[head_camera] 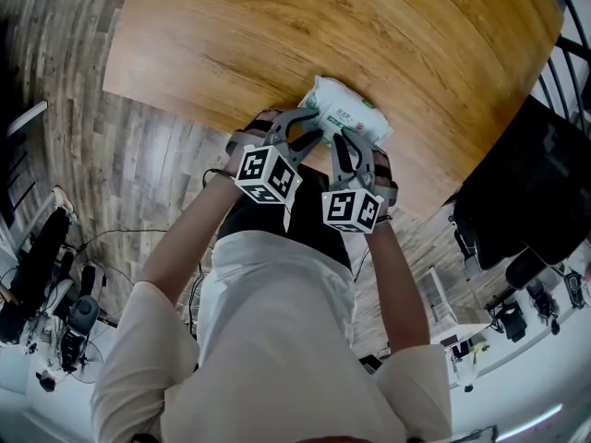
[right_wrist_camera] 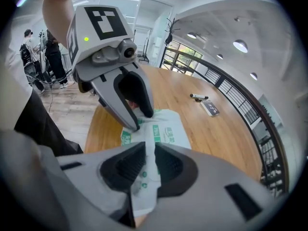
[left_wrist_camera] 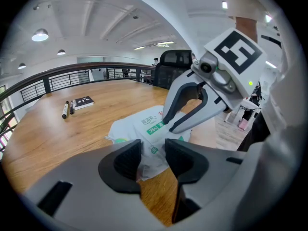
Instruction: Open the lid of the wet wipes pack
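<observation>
Warm wooden table [head_camera: 203, 53] fills the top of the head view, with plank floor [head_camera: 120, 173] showing left of the wet wipes pack [head_camera: 349, 111]. The pack lies close to the table's near edge, right in front of the person. At the left part of the pack's near end sits the left gripper [left_wrist_camera: 153, 154]. Its jaws stand at a narrow gap, and the pack's near corner fills that gap from pad to pad, so it grips the pack there. Just right of it on the same end of the pack is the right gripper [right_wrist_camera: 149, 163]. Its jaws are almost together, pinching a thin strip of film [right_wrist_camera: 145, 176], white with green dots, which runs up from the pack between the pads. The tips of the two grippers are near each other on the pack. Beyond the pack, on the far side of the table, lie a small dark notebook [left_wrist_camera: 84, 101] and two pens [left_wrist_camera: 65, 109] beside it. Right of the pack, off the table's edge, stands a black chair [head_camera: 526, 187].
</observation>
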{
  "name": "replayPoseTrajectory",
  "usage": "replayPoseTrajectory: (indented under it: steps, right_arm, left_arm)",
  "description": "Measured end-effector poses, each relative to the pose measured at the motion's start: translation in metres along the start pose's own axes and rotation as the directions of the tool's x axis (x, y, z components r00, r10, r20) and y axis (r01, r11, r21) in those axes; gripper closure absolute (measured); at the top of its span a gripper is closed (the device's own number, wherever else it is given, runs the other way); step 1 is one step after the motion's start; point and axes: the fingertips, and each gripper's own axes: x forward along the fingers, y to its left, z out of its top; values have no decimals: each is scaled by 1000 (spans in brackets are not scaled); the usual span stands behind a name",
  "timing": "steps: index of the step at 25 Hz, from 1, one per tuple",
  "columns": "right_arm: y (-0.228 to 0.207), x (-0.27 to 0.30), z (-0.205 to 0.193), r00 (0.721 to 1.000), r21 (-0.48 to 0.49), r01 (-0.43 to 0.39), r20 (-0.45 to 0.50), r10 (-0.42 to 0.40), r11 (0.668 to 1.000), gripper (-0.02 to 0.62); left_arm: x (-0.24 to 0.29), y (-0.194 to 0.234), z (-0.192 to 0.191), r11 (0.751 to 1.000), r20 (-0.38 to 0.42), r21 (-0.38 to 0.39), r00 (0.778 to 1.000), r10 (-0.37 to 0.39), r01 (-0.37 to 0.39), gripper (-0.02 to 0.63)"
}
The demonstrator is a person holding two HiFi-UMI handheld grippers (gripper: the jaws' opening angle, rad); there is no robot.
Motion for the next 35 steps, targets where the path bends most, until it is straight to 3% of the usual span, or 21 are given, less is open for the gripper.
replayPoseTrajectory:
  steps: [6,13,27,28,31,35]
  right_arm:
    - [0,1,-1,999,-108,46,-16,-48,993,529]
    - [-7,-12,6,997,-116,78,3,-78,990,495]
    - [-16,-23,14,996,13,74,39,-74,997,499]
    - [-18,-26,16,995,23,87,52,-88,996,499]
    - [-37,-41,26,981,59,168,84,-173,984,578]
    - [-69,-43,27,973,85,215,73,-221,973,578]
  left_arm:
    - [1,-1,0,1000,-6,4,1000,3,-3,454]
    - [1,-1,0,1000,-35,27,999,3,-2,456]
    - [1,1,1,1000,-56,13,998,10,-9,460]
    - [1,0,1,1000,-57,16,998,10,-9,460]
    - [2,-3,1,1000,-61,29,998,13,-11,460]
    - [1,-2,-1,1000,-60,27,998,14,-12,460]
